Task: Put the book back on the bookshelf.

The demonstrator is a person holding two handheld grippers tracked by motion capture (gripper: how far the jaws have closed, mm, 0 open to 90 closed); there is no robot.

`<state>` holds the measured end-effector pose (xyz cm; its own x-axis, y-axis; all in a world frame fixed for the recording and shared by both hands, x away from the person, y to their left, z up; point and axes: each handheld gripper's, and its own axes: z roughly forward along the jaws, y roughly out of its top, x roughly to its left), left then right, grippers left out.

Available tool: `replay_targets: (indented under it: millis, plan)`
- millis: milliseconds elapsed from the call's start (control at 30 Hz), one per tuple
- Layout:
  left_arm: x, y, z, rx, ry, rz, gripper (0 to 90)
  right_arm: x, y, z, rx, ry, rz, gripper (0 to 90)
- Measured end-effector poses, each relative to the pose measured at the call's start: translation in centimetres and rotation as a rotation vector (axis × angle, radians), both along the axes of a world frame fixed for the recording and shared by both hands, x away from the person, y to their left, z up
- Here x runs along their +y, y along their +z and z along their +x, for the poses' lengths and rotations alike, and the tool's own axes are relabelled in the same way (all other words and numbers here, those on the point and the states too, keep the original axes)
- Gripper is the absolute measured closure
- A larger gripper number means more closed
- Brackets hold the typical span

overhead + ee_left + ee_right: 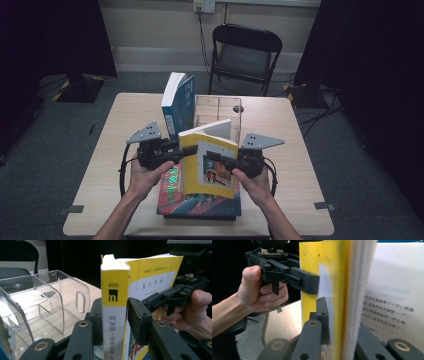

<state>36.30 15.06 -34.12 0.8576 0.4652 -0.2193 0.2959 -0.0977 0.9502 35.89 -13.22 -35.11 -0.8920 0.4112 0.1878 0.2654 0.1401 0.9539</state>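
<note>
Closest to you, at the near edge of the counter [100, 200], a big colourful book [200, 202] lies flat. Your two hands come in just above it.

Your left hand [145, 176] holds the left gripper [187, 151]. Its jaws are nearly closed and squeeze the spine of the yellow book [210, 165], one jaw on each side. In the left gripper view you can see the yellow book [115, 302] standing up between the black jaws, with "400" on its spine.

Your right hand [255, 182] holds the right gripper [212, 157]. Its jaws are nearly closed too. One jaw presses on the yellow front cover and the other sits behind some pages, so it pinches the cover and the pages together. In the right gripper view the yellow book [329, 290] is open a little, and a white page with print shows beside it.

The yellow book is held up in the air, standing upright, over the colourful book near the middle of the counter.

Farther back stands a clear plastic book holder [220, 112], near the far edge of the counter. A blue book [179, 102] stands up in its left part and leans a bit.

Past the counter, a black folding chair [245, 52] stands on the floor by the wall.
</note>
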Motion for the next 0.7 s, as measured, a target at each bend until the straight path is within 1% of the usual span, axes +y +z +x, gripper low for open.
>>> replay_targets:
  millis: [67, 133, 167, 200, 233, 267, 300, 333, 367, 400, 433, 467, 500, 600, 633, 700]
  plan:
    - [-0.2, -0.1, -0.1, -0.014, 0.016, 0.009, 66.2, -0.1, 0.0, 0.0, 0.0, -0.003, -0.003, 86.8]
    - [-0.4, -0.2, -0.1, -0.013, 0.019, 0.006, 65.1, -0.2, 0.0, 0.0, 0.0, -0.006, -0.006, 86.8]
    - [-0.5, -0.2, -0.2, -0.04, 0.024, 0.024, 65.1, -0.2, 0.0, 0.0, -0.001, -0.005, -0.002, 86.8]
    - [-0.6, -0.2, -0.3, -0.047, 0.024, 0.043, 65.1, -0.3, -0.1, 0.0, -0.001, -0.008, -0.001, 86.8]
    - [-0.6, -0.2, -0.3, -0.026, 0.025, 0.042, 65.3, -0.3, -0.1, 0.0, 0.002, -0.009, 0.001, 86.7]
    - [-0.6, -0.2, -0.3, -0.001, 0.031, 0.027, 65.8, -0.3, -0.1, 0.0, 0.002, -0.008, 0.002, 86.7]
    - [-0.5, -0.1, -0.4, 0.005, 0.03, 0.029, 67.3, -0.3, -0.1, 0.0, -0.001, -0.011, -0.002, 86.6]
    - [-0.6, 0.0, -0.5, -0.003, 0.026, 0.037, 69.5, -0.2, -0.1, 0.0, -0.003, -0.014, -0.003, 85.9]
    - [-0.6, 0.0, -0.7, -0.016, 0.023, 0.047, 71.7, -0.3, -0.1, 0.0, -0.003, -0.02, -0.006, 83.7]
    - [-0.6, 0.0, -0.8, -0.018, 0.022, 0.041, 73.4, -0.3, -0.2, 0.0, -0.003, -0.032, -0.009, 80.1]
    - [-0.6, 0.0, -0.9, -0.021, 0.022, 0.044, 74.6, -0.5, -0.2, 0.1, -0.007, -0.043, -0.015, 76.9]
    - [-0.6, 0.0, -1.0, -0.018, 0.03, 0.038, 75.0, -0.6, -0.3, 0.2, -0.009, -0.047, -0.021, 74.8]
    - [-0.6, 0.0, -1.1, -0.018, 0.037, 0.044, 75.2, -0.8, -0.3, 0.2, -0.01, -0.061, -0.025, 70.3]
    - [-0.4, -0.1, -1.3, -0.029, 0.024, 0.034, 75.4, -1.6, -0.6, 0.4, -0.009, -0.105, -0.046, 59.4]
    - [-0.5, -0.1, -1.5, -0.032, 0.028, 0.034, 75.4, -1.8, -0.7, 0.5, -0.006, -0.117, -0.048, 57.6]
    - [-0.5, -0.1, -1.7, -0.04, 0.029, 0.038, 75.4, -2.5, -0.8, 0.7, -0.003, -0.122, -0.039, 52.6]
